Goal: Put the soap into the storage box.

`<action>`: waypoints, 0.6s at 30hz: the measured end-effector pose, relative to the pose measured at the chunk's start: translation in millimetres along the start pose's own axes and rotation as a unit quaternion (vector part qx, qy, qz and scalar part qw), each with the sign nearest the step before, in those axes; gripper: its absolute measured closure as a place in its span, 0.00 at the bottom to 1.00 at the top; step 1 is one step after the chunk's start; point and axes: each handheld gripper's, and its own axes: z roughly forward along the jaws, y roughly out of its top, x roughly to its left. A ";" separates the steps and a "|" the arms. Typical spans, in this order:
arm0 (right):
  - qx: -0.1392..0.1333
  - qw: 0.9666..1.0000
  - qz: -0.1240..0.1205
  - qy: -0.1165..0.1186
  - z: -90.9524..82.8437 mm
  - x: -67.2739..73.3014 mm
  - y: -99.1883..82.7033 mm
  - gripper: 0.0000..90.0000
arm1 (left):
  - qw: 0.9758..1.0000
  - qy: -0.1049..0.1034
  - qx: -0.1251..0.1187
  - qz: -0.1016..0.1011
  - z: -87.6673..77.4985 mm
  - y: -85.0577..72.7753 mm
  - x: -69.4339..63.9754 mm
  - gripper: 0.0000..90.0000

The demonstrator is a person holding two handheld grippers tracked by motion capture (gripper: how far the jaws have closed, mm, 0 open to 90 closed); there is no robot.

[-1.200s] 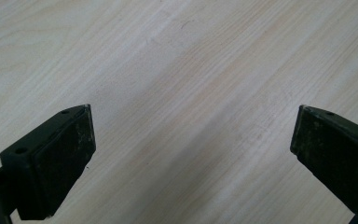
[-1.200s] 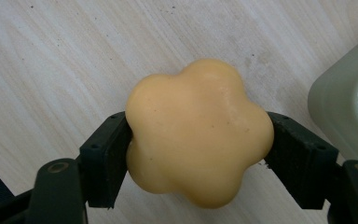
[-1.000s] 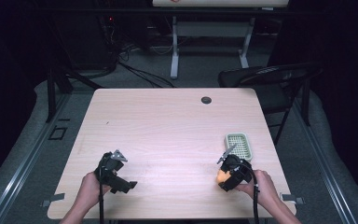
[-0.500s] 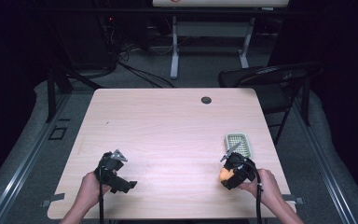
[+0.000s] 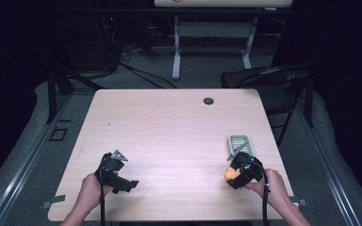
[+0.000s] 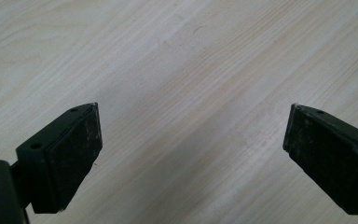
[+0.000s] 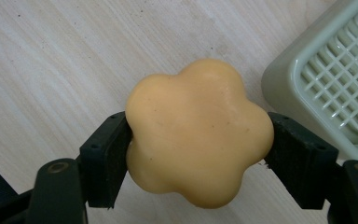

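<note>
Orange-yellow flower-shaped piece (image 7: pixel 198 133), pale green gridded tray (image 7: pixel 279 74), light woodgrain table (image 5: pixel 169 122).

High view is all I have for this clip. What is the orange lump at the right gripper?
Observer: A yellow-orange flower-shaped soap with rounded lobes, clamped at its sides by the right gripper.
Operator: Is it lifted, or on the table?
Observer: I cannot tell; the right gripper view shows the table behind it but not any gap.
Operator: And the pale green thing nearby?
Observer: A soap dish with a lattice grid insert, apart from the soap.
Operator: Left gripper holding anything?
Observer: No. The left gripper is open over bare wood.
</note>
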 end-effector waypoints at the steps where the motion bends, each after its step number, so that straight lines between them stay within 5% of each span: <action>1: 0.000 1.000 0.000 0.000 0.0 0.0 0.0 0.30 | 1.000 0.000 0.000 0.000 0.0 0.0 0.0 0.06; 18: -0.011 1.000 0.015 -0.010 -11.5 -11.8 -5.5 0.30 | 1.000 0.006 0.015 0.023 2.9 0.8 -3.4 0.06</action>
